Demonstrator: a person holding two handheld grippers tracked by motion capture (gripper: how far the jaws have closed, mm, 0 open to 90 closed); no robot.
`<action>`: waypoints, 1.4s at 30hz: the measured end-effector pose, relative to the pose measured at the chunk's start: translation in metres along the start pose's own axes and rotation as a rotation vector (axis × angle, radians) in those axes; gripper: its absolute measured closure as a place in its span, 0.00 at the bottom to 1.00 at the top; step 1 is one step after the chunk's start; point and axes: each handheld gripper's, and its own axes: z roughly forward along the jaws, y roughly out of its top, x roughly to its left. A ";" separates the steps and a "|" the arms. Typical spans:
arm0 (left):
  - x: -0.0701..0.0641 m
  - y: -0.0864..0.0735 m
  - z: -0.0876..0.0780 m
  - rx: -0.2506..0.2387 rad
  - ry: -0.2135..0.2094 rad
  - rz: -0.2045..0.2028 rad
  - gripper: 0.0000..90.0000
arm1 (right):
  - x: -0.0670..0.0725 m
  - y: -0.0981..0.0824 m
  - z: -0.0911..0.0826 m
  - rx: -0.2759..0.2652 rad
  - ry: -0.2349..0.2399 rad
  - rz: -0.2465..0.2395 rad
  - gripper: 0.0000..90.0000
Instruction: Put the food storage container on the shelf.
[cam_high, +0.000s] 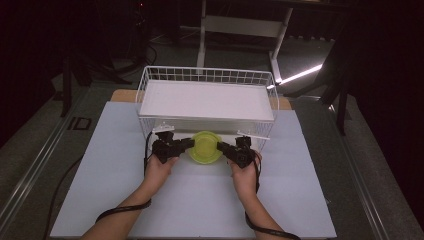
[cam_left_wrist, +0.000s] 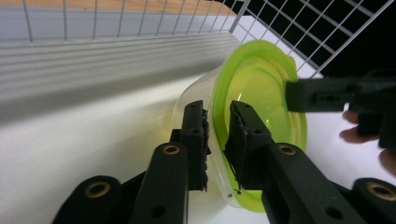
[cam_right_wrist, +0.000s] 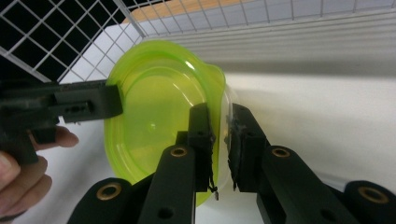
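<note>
Container: a round, clear plastic tub with a lime-green lid (cam_high: 205, 146) sits on the pale grey table (cam_high: 100, 170), just in front of the white wire basket (cam_high: 145, 90), touching or nearly touching its front wall; which, I cannot tell. A white flat board (cam_high: 205, 99) lies across the basket.

Left gripper (cam_high: 186, 144) stands at the container's 9 o'clock in the high view. In the left gripper view its jaws straddle the rim, one on the clear wall, one on the green lid. The near pad (cam_left_wrist: 243, 135) lies against the lid; a slight gap seems to remain at the other pad. Grip loose, the jaws only narrowly apart.

Right gripper (cam_high: 222, 147) stands at the container's 3 o'clock. In the right gripper view (cam_right_wrist: 220, 144) its jaws pinch the rim, lid on one side, clear wall on the other.

Both hands (cam_high: 159, 169) rest low on the table at 6 o'clock of the basket.
</note>
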 end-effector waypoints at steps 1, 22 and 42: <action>0.000 -0.001 0.001 0.000 0.010 0.012 0.81 | -0.001 0.001 0.000 -0.001 0.002 0.009 0.89; 0.008 0.007 0.015 -0.077 0.113 -0.019 0.59 | -0.002 0.012 0.018 -0.074 -0.134 -0.053 0.64; -0.003 -0.010 -0.029 -0.078 0.029 0.013 0.47 | 0.028 -0.024 -0.015 -0.047 -0.037 -0.117 0.68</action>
